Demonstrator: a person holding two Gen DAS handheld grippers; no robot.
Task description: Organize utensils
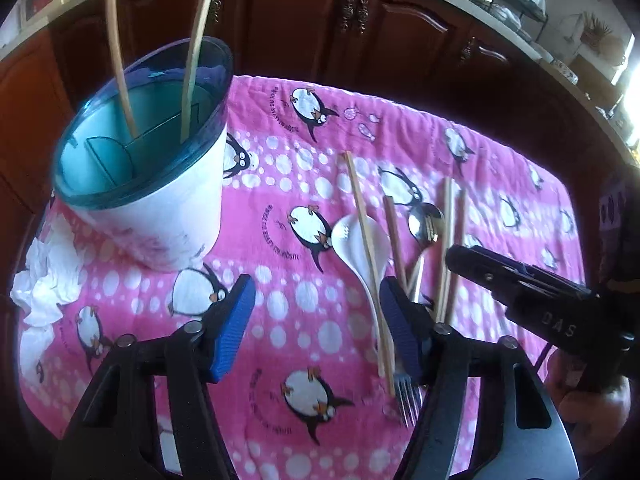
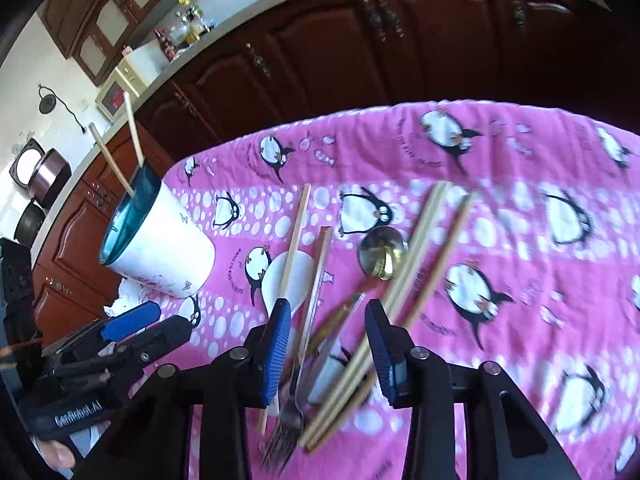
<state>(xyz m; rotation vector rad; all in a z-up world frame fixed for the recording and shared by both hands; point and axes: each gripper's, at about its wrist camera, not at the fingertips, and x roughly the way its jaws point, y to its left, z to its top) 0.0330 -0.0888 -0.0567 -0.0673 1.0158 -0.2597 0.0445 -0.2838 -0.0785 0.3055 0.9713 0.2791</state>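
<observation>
A white utensil holder with a blue rim (image 1: pixel 160 184) stands on the pink penguin cloth (image 1: pixel 288 320) at the left and holds two chopsticks (image 1: pixel 192 64). To its right lie a white spoon (image 1: pixel 362 240), loose chopsticks (image 1: pixel 368 240), a metal spoon (image 1: pixel 425 222) and a fork (image 1: pixel 407 398). My left gripper (image 1: pixel 316 324) is open and empty above the cloth, left of the pile. My right gripper (image 2: pixel 328 344) is open, hovering over the fork (image 2: pixel 289 416), chopsticks (image 2: pixel 404 280) and metal spoon (image 2: pixel 380 252). The holder (image 2: pixel 160 248) shows at the left there.
A crumpled white tissue (image 1: pixel 44 280) lies left of the holder. Dark wooden cabinets (image 1: pixel 340 20) stand beyond the far table edge. The right gripper's body (image 1: pixel 540 300) shows at the right of the left wrist view; the left gripper's body (image 2: pixel 100 360) shows at the right wrist view's left.
</observation>
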